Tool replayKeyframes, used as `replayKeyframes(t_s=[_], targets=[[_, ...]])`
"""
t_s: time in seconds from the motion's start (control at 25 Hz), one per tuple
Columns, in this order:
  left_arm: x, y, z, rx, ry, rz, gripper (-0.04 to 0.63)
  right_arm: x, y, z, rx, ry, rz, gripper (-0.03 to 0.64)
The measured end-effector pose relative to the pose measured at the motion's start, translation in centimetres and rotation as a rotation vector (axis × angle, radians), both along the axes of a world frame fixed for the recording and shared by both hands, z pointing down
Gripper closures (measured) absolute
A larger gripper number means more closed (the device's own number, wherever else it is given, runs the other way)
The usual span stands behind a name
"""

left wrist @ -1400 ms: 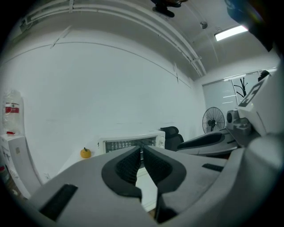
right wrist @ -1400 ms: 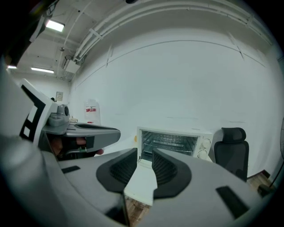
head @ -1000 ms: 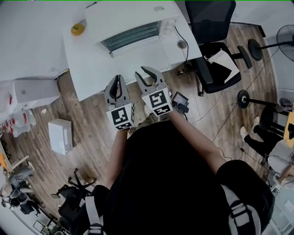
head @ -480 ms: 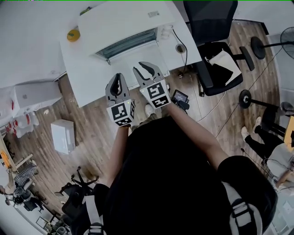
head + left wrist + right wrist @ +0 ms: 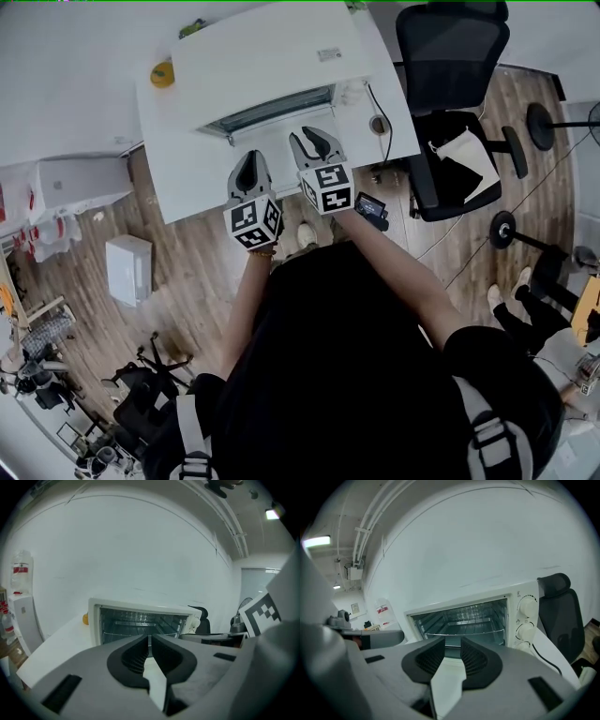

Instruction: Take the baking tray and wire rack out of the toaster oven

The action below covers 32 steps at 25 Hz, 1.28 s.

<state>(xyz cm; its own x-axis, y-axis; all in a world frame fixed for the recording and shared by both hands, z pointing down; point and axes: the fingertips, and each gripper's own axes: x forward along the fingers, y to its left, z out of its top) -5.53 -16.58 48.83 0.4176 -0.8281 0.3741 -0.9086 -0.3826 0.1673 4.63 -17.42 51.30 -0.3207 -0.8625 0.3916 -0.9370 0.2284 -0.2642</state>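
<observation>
A white toaster oven (image 5: 267, 61) stands at the back of a white table (image 5: 197, 169), its glass front facing me. Through that front I see the wire rack (image 5: 464, 631) on its rails; it also shows as the rack (image 5: 140, 632) in the left gripper view. The baking tray is not clear to me. My left gripper (image 5: 251, 161) hovers over the table before the oven, its jaws shut and empty (image 5: 150, 639). My right gripper (image 5: 314, 139) is beside it, slightly nearer the oven, with a narrow gap between its pads (image 5: 453, 646) and nothing in it.
Two knobs (image 5: 527, 606) sit on the oven's right side, and a black cord (image 5: 380, 122) runs off the table's right end. A yellow object (image 5: 163, 73) lies left of the oven. A black office chair (image 5: 450, 56) stands to the right, a white box (image 5: 128, 267) on the floor to the left.
Both grippers have moved forward over the table's edge toward the oven and sunk a little. Their jaws have kept the same spacing.
</observation>
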Motion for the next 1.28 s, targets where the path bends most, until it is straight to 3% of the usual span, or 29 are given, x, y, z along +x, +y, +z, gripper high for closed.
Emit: replayKeyframes(t_s=[0.24,0.6,0.96,1.28], targets=[[1.0,-2.5,2.8,-0.106,0.086,-0.073,0.569,2.6,-2.2,2.7,-0.054,-0.069,0.055,0.52],[1.2,-5.7,6.6,-0.246,0.349,-0.246,0.569,4.4,-4.6,6.2,-0.149,-0.253,0.118,0.506],[-1.2,-8.6,11.6,-0.394,0.656,-0.428,0.569,4.4,-6.6,9.7,-0.246,-0.405,0.224,0.457],[-1.8,-10.2,14.3,-0.463,0.772,-0.493,0.565,4.2,-8.6,11.5,-0.273,-0.506,0.281,0.446]])
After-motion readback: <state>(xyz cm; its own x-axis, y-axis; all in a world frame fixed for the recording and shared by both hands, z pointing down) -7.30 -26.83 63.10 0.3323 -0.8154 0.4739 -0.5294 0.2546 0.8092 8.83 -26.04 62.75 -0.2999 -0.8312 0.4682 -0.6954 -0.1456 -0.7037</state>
